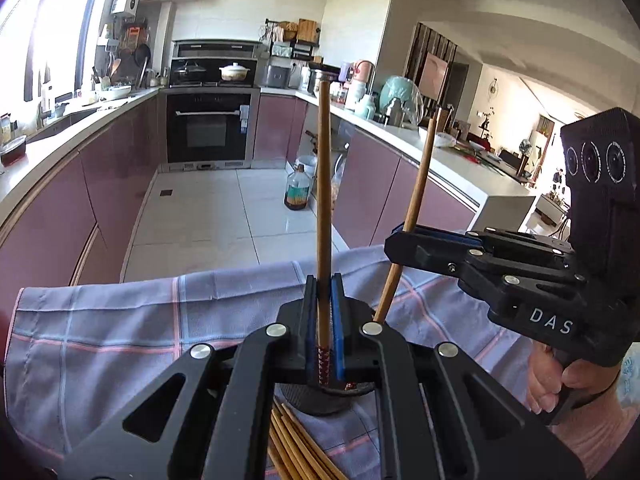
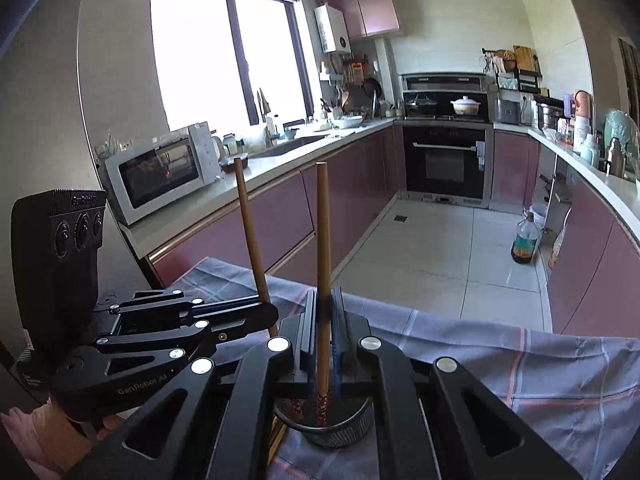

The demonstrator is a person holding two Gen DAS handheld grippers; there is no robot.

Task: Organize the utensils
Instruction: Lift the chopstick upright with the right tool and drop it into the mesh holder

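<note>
Wooden, light and stiff, each chopstick point(image 1: 323, 184) point(image 2: 322, 232) stands pinched low in your left gripper point(image 1: 323, 312) and right gripper point(image 2: 323, 320), tips over the dark holder point(image 2: 332, 424); grip near the patterned end, since they swing.

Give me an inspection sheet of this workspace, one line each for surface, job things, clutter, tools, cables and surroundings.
Surface: checked cloth covers the work surface.
Job's things: one chopstick upright in the left tool; a second chopstick in the right tool; both lower ends sit over a dark round holder; a loose bundle of chopsticks lies on the cloth.
Clutter: nothing seen on the cloth beyond these.
Grippers: left tool shut on its chopstick; right tool shut on its chopstick.
Cables: nothing seen.
Surroundings: kitchen with pink cabinets, oven, microwave, oil bottle on the tiled floor.
</note>
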